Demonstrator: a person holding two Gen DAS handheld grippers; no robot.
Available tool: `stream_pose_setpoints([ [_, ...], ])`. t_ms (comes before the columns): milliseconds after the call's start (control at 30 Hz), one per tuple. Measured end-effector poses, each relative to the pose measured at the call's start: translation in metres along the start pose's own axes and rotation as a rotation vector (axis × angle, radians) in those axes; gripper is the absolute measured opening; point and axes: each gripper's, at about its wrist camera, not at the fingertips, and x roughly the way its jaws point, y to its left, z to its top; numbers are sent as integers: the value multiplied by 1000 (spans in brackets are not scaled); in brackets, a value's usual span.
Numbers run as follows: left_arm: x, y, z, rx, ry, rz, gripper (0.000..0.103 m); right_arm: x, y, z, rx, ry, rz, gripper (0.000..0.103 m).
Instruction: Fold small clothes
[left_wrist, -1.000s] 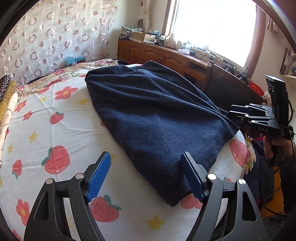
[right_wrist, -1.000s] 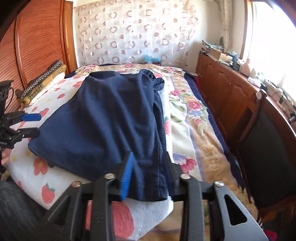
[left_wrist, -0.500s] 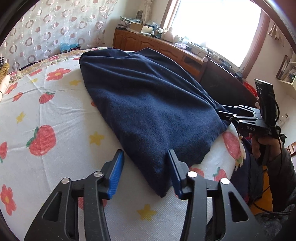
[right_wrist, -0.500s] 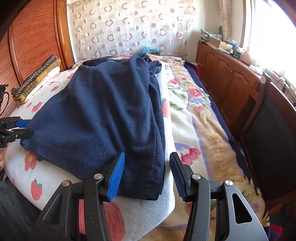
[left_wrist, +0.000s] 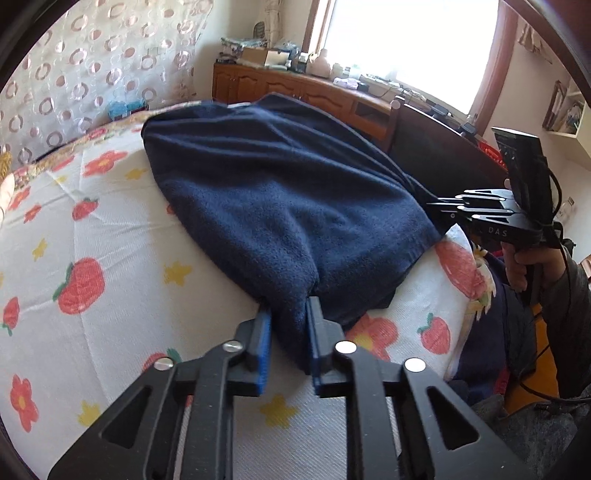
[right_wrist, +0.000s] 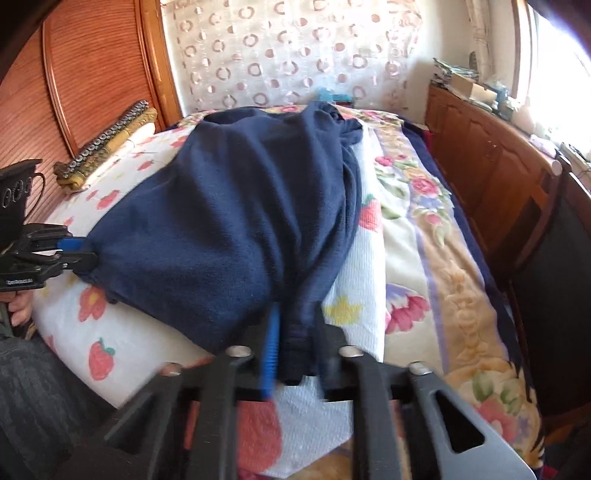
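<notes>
A dark navy fleece garment (left_wrist: 280, 206) lies spread on a bed, its near hem toward me. My left gripper (left_wrist: 289, 317) is closing on the hem's near-left corner, and the cloth bunches between the blue pads (left_wrist: 263, 343). In the right wrist view the same garment (right_wrist: 229, 221) runs up the bed. My right gripper (right_wrist: 295, 332) is closing on the near-right corner, with a rolled fold of cloth pinched between its fingers. Each view shows the other gripper at the hem's far end: the right gripper (left_wrist: 443, 210) and the left gripper (right_wrist: 83, 254).
The bed wears a white strawberry-and-flower sheet (left_wrist: 110, 258) over a floral blanket (right_wrist: 443, 266). A wooden sideboard (right_wrist: 491, 158) and a dark chair (right_wrist: 554, 266) stand along the right side. Folded patterned cloth (right_wrist: 107, 147) lies by the wooden headboard. A person's hand (left_wrist: 524, 266) holds the right gripper's handle.
Both grippers' jaws have come together on the near hem of the navy garment, each on its own corner. The cloth now bunches up between the pads.
</notes>
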Motion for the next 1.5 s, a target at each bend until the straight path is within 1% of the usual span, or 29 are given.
stream_pose_setpoints([
  [100,-14,-2,8,9,-48,-5,11,-3,1,0,-8,-24,-10,8],
  [200,-34,3,24,-14,-120,-11,10,-19,1,7,21,-111,10,7],
  [300,-49,15,49,-41,-177,-6,10,-37,-3,24,59,-214,34,7],
  [400,-52,35,85,-64,-216,11,10,-43,-9,56,69,-296,41,7],
  [533,-42,67,127,-102,-230,36,10,-30,-22,101,79,-349,36,7],
  [600,-30,89,147,-135,-220,48,10,-17,-30,121,85,-348,25,7],
  [700,-9,113,167,-164,-194,67,10,12,-48,153,112,-320,38,7],
  [767,12,129,177,-180,-163,79,10,31,-54,167,115,-299,37,7],
  [867,37,147,182,-202,-135,85,10,60,-61,187,104,-269,28,7],
  [967,55,164,183,-231,-101,84,10,75,-56,203,95,-234,20,7],
  [1033,66,168,185,-223,-70,91,10,87,-55,214,81,-208,4,7],
  [1100,67,163,185,-185,-52,103,17,96,-54,225,70,-192,-25,8],
  [1133,65,162,185,-170,-60,119,29,98,-51,230,65,-184,-39,12],
  [1167,61,163,186,-163,-72,127,39,97,-49,236,58,-180,-69,13],
  [1200,55,164,187,-160,-88,123,41,93,-46,238,53,-187,-89,13],
  [1233,50,166,188,-164,-97,113,47,88,-45,240,51,-201,-87,18],
  [1267,43,168,188,-174,-109,101,57,84,-43,241,54,-213,-86,27],
  [1300,38,170,187,-179,-120,96,64,77,-42,242,60,-220,-99,31],
  [1333,33,171,186,-178,-130,90,74,73,-40,241,61,-225,-113,37],
  [1367,29,172,184,-174,-131,81,77,67,-39,238,61,-231,-123,40],
  [1400,28,172,182,-172,-128,75,77,60,-37,234,60,-238,-131,42],
  [1467,31,172,177,-174,-115,60,77,49,-32,227,57,-248,-136,49],
  [1500,35,171,176,-176,-104,52,77,46,-29,223,56,-246,-131,50],
])
